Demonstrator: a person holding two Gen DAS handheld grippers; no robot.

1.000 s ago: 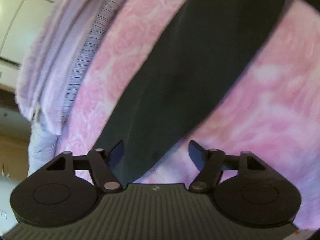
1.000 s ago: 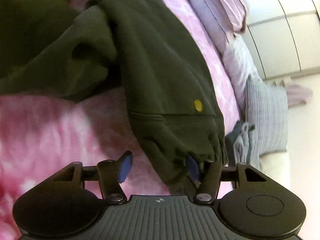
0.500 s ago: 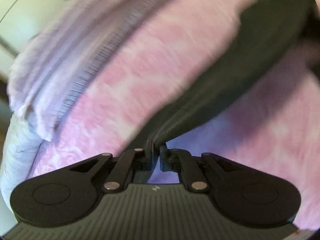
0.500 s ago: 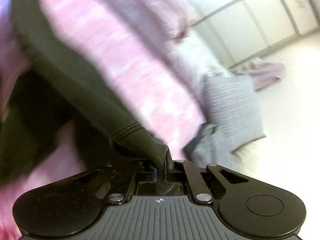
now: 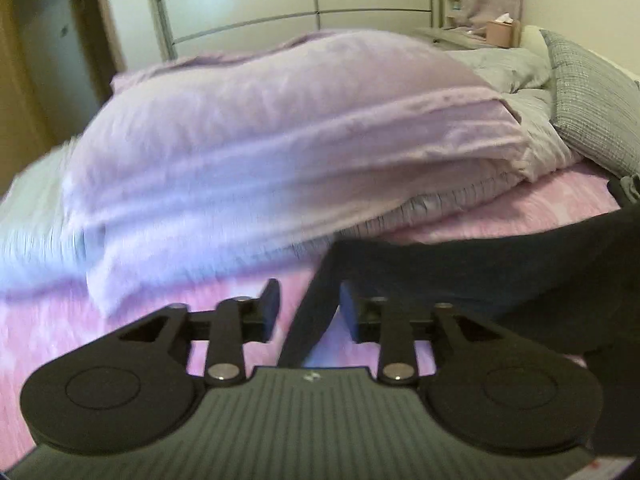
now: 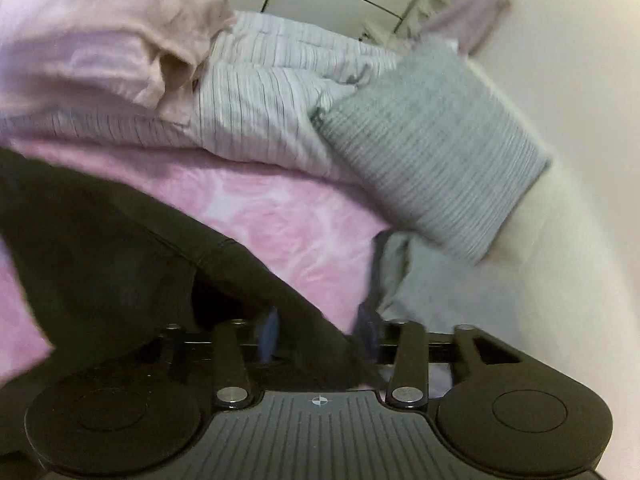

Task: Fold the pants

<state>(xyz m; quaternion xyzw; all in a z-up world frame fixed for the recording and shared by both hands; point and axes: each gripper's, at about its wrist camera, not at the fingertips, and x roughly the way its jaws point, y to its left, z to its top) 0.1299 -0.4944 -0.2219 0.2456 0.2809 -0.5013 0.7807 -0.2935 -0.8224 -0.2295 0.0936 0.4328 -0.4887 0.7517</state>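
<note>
The dark pants (image 5: 500,264) lie soft and floppy across the pink bed sheet (image 6: 288,216). They bend anywhere, so an edge is best to grab. The left gripper (image 5: 308,312) and right gripper (image 6: 320,336) are both opening, cloth slipping loose between their jaws. Most of the pants is cut off.

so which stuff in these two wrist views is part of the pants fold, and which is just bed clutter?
Job:
- dark pants, across the pink sheet
- left gripper, jaws opening, pants edge between them
- right gripper, jaws opening, pants fabric between them

Lying about:
- lilac blanket
- striped duvet
- grey pillow
- tissue box
- pink sheet
</note>
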